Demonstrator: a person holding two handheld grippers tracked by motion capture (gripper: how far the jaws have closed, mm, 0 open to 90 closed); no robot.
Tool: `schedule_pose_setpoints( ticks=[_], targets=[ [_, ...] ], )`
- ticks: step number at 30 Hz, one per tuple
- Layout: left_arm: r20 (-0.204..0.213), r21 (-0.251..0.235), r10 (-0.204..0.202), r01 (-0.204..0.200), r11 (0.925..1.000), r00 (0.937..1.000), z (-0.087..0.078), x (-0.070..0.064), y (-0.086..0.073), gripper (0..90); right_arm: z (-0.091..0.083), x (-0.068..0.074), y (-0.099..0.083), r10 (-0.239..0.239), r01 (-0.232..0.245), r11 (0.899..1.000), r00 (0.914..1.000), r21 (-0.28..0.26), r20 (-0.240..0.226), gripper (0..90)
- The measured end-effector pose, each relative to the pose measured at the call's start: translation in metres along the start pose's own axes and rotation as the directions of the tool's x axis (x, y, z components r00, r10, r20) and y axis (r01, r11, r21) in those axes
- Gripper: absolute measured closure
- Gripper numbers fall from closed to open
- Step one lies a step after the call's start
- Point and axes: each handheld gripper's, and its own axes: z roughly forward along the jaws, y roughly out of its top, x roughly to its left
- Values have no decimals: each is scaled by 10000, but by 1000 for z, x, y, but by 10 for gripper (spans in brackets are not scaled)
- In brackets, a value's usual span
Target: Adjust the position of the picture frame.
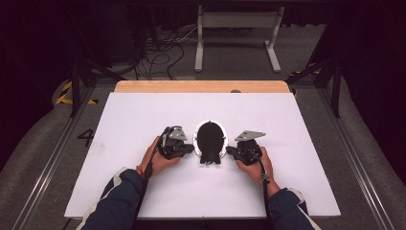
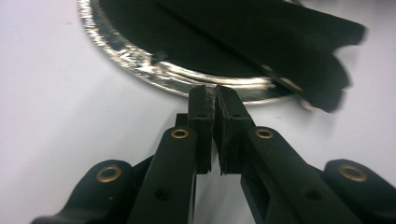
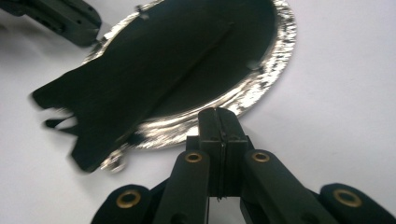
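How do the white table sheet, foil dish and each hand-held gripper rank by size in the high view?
1. White table sheet
2. Foil dish
3. Left hand-held gripper and right hand-held gripper: look alike, unranked; each close to the dish's size.

Between my two grippers sits a foil-rimmed oval plate (image 1: pixel 196 136) bearing a black fish-shaped sheet (image 1: pixel 210 141); bare white tabletop (image 1: pixel 143 110) lies beyond.

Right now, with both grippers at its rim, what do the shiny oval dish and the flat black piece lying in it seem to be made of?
The shiny oval dish looks like thin metal foil: bright silver, crinkled, glinting rim. The flat black piece looks like matte stiff card, foam or plastic sheet; it reflects little, has a straight crease and a jagged cut end. Which, I cannot tell. Left gripper and right gripper jaws look like matte black plastic.
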Motion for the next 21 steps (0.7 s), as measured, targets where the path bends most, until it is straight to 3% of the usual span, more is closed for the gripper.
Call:
schedule_pose_setpoints(
  ticks=[6, 10, 15, 21],
  targets=[
    [379, 15, 540, -541, 9985, 9978, 0, -25, 0, 852, -5, 18, -2, -558, 555, 9984, 9972, -66, -505, 900],
    [458, 91, 444, -449, 9990, 9980, 3, -27, -2, 844, -5, 26, -3, -792, 791, 9969, 9952, -40, -567, 900],
    [471, 55, 528, -532, 9986, 9975, 3, -27, -2, 851, -8, 26, -4, -317, 314, 9995, 9946, -50, -990, 900],
    [636, 77, 406, -412, 9991, 9971, 1, -25, -4, 866, -8, 29, -4, -135, 116, 9998, 9929, -168, -1184, 900]
  ],
)
